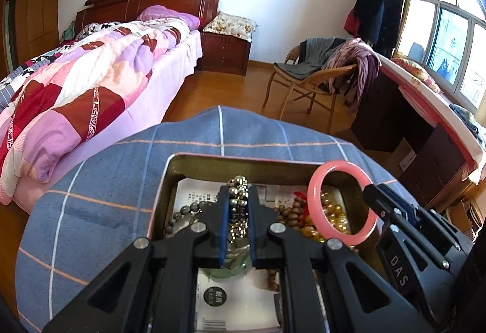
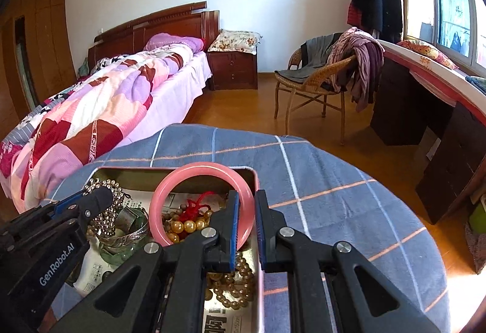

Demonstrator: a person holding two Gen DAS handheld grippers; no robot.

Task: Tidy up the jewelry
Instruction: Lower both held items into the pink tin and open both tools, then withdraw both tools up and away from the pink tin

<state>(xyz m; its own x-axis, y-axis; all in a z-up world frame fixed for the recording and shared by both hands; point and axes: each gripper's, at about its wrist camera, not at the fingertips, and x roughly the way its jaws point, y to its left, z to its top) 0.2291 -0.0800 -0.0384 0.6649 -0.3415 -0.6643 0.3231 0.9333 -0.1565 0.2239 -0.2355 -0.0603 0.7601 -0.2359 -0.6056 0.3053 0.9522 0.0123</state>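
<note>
I see a blue plaid cloth [image 2: 319,181] covering the table, with the bed [image 1: 91,74] beyond. My left gripper [image 1: 238,199] clamps a silver bead chain [image 1: 238,181] and my right gripper [image 2: 246,208] pinches the pink bangle [image 2: 182,175], both over the tin [image 1: 243,158].

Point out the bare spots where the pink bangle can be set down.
Free: the blue checked cloth right of the tin, and the cloth strip on its left. Crowded: inside the tin, with bead strands, a silver bangle and both hand-held grippers above.
</note>
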